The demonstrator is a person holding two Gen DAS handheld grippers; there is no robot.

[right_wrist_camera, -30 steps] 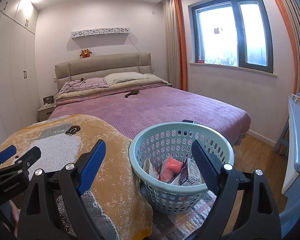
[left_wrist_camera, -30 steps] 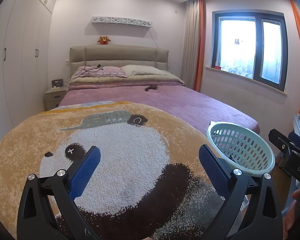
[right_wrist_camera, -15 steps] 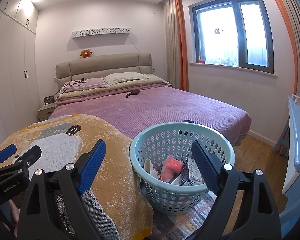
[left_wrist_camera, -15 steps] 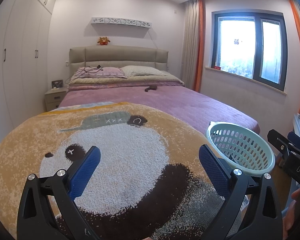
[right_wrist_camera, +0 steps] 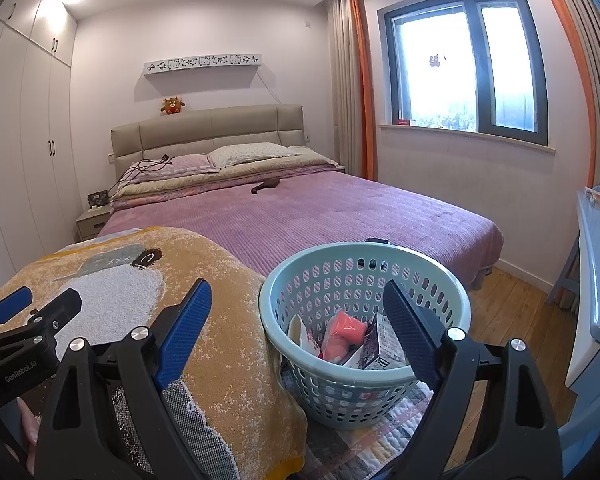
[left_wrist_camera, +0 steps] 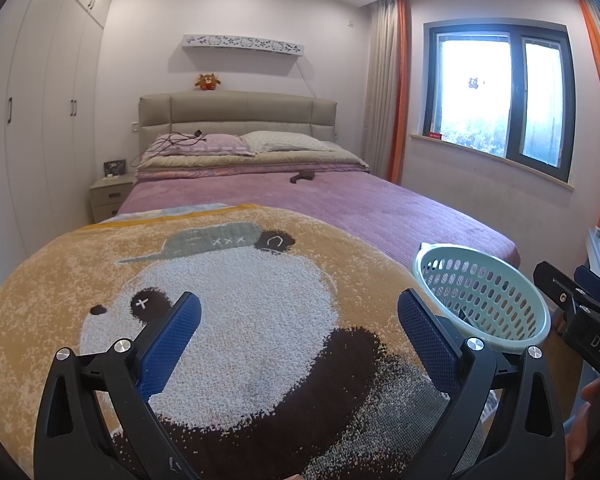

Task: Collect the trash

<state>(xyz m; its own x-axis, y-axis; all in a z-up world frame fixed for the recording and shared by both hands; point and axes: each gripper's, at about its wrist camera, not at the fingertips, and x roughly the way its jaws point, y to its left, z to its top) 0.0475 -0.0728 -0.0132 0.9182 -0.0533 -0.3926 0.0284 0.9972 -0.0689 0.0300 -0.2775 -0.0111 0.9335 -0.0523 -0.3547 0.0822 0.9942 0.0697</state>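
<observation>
A light green perforated basket (right_wrist_camera: pixel 364 320) stands on the floor at the foot of the bed; it also shows in the left wrist view (left_wrist_camera: pixel 480 292). It holds a pink item (right_wrist_camera: pixel 342 334), a printed carton (right_wrist_camera: pixel 374 350) and a white wrapper (right_wrist_camera: pixel 298 330). My right gripper (right_wrist_camera: pixel 300 332) is open and empty, just in front of the basket. My left gripper (left_wrist_camera: pixel 298 340) is open and empty above the panda blanket (left_wrist_camera: pixel 228 292). Each gripper shows at the edge of the other's view.
A purple bed (right_wrist_camera: pixel 320 212) with a small dark object (right_wrist_camera: pixel 265 186) fills the middle. White wardrobes (left_wrist_camera: pixel 36 120) line the left wall. A nightstand (left_wrist_camera: pixel 110 196) stands beside the bed. A blue table (right_wrist_camera: pixel 596 280) is on the right, wooden floor (right_wrist_camera: pixel 512 312) beside the basket.
</observation>
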